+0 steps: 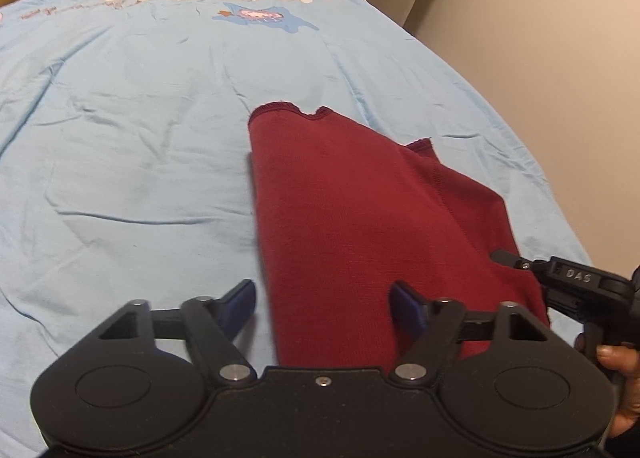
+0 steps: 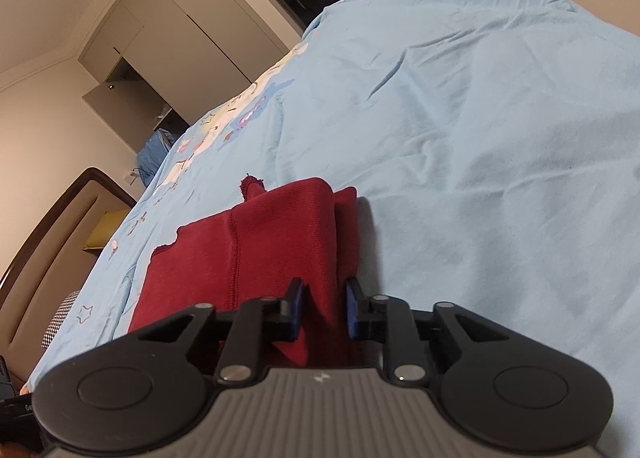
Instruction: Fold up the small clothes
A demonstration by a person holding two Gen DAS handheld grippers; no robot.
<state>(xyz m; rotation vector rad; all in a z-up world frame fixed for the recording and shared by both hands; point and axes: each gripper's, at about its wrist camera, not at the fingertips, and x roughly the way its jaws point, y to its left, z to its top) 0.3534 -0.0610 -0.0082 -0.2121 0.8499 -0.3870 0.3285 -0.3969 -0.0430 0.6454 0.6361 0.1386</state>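
"DAS" in raised letters on the black body of the right gripper [image 1: 506, 258], seen at the right edge of the left wrist view. Small red writing on the blue bed sheet [image 1: 120, 118] near its far left corner, too blurred to read. A bit of white print, maybe "Ge", on a black thing [image 2: 16, 408] at the lower left edge of the right wrist view, cut off.
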